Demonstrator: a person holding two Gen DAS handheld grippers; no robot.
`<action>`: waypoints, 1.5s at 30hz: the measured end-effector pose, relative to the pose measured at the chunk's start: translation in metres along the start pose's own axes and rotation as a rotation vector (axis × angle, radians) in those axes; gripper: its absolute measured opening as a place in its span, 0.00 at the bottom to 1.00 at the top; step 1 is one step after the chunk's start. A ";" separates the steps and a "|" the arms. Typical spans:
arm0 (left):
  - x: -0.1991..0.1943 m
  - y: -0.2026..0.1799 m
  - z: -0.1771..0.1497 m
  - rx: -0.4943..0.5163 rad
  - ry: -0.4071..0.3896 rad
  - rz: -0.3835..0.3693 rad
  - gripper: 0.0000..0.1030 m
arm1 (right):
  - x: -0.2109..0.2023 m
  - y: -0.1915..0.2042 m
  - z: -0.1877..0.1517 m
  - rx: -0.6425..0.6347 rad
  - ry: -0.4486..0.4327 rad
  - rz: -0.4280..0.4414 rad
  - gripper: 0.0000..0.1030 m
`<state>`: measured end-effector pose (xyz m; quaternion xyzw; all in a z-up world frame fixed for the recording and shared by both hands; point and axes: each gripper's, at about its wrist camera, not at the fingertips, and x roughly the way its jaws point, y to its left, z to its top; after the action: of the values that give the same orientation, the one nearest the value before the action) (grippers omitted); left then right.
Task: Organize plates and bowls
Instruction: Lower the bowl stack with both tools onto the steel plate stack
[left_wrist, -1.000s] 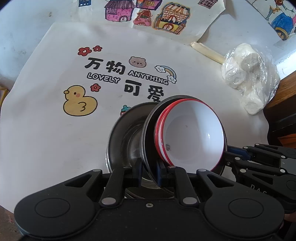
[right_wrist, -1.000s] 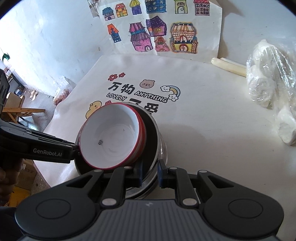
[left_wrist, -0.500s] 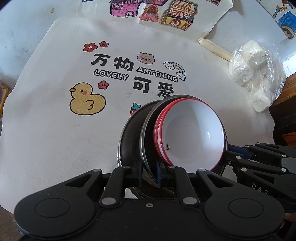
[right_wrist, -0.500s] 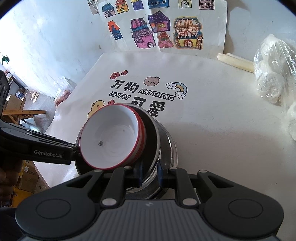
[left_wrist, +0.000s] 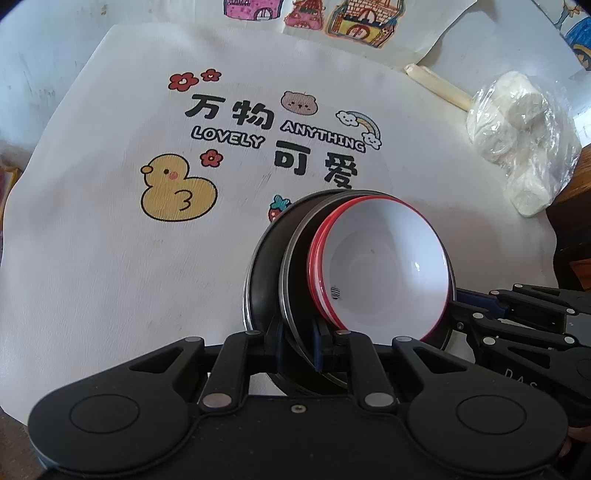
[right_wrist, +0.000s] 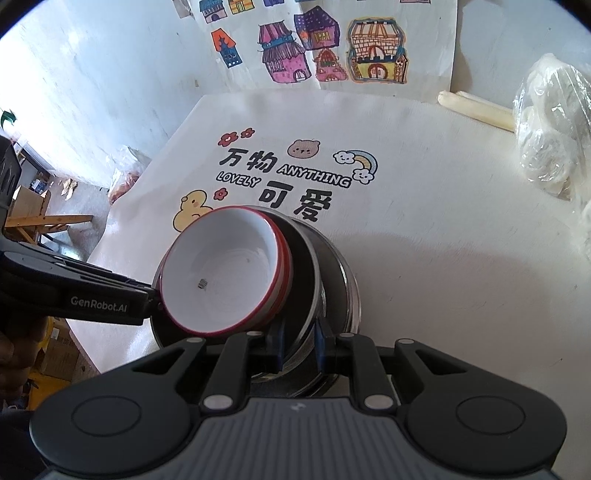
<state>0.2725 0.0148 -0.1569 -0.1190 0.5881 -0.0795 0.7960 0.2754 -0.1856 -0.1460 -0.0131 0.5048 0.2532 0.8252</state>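
Clearly both your left gripper (left_wrist: 298, 345) and right gripper (right_wrist: 300, 343) clamp the steel plate's (right_wrist: 308, 273) stiff, slippery rim; the nested red-rimmed bowl (left_wrist: 384, 264) could slide, so keep it level.

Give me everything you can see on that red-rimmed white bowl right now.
The white bowl has a glossy, plastic-looking inside, a red rim and red outside; a second red edge beneath suggests another bowl nested under it. A small striped mark sits on its inner wall. It is empty, tilted, and nested in a dark metal bowl, which sits in a larger metal bowl on the printed cloth. The left gripper and right gripper pinch the dark bowl's rim from opposite sides.
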 end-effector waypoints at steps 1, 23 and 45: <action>0.001 0.000 0.000 0.000 0.003 0.001 0.15 | 0.000 0.000 0.000 0.001 0.003 0.000 0.18; 0.001 0.000 0.002 -0.001 0.008 0.015 0.15 | 0.005 0.002 0.000 0.003 0.023 0.001 0.19; 0.001 -0.001 0.003 0.003 0.003 0.018 0.14 | 0.005 0.002 -0.001 0.009 0.025 0.007 0.21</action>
<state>0.2757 0.0136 -0.1568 -0.1124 0.5904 -0.0732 0.7959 0.2754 -0.1825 -0.1502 -0.0110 0.5162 0.2536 0.8180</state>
